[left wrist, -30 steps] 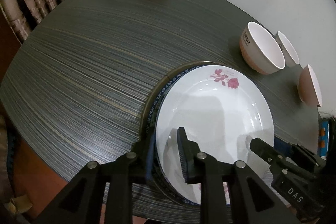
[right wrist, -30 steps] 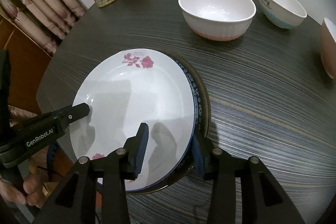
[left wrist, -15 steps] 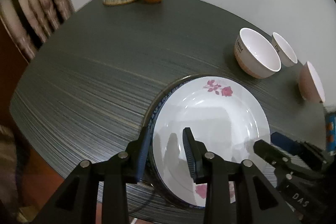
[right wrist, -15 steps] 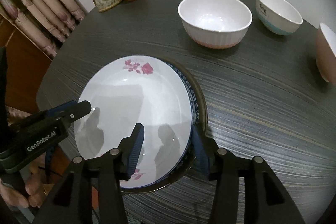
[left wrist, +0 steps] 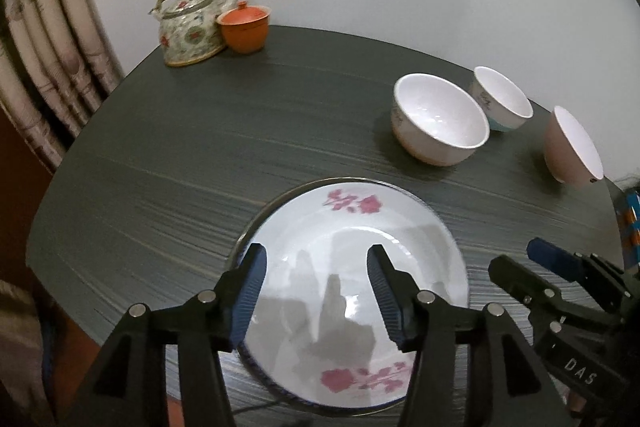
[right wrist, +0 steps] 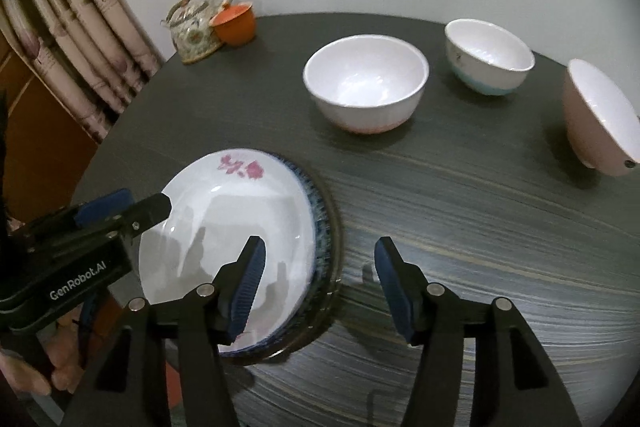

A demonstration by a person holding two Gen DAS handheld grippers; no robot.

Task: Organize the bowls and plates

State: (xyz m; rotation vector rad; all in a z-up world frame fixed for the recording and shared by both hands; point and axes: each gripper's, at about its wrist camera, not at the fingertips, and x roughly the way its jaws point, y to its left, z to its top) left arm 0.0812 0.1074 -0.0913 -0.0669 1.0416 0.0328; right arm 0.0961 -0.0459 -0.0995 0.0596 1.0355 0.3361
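Both claws stand wide open with nothing between their fingers: the left claw (left wrist: 316, 291) hovers over the flowered white plate (left wrist: 356, 267), the right claw (right wrist: 320, 279) over that plate's right rim. The plate tops a plate stack (right wrist: 320, 227) at the counter's (left wrist: 200, 147) near edge, apparently gathered to save space. Three bowls (right wrist: 366, 83) sit apart toward the far right edge, unstacked.
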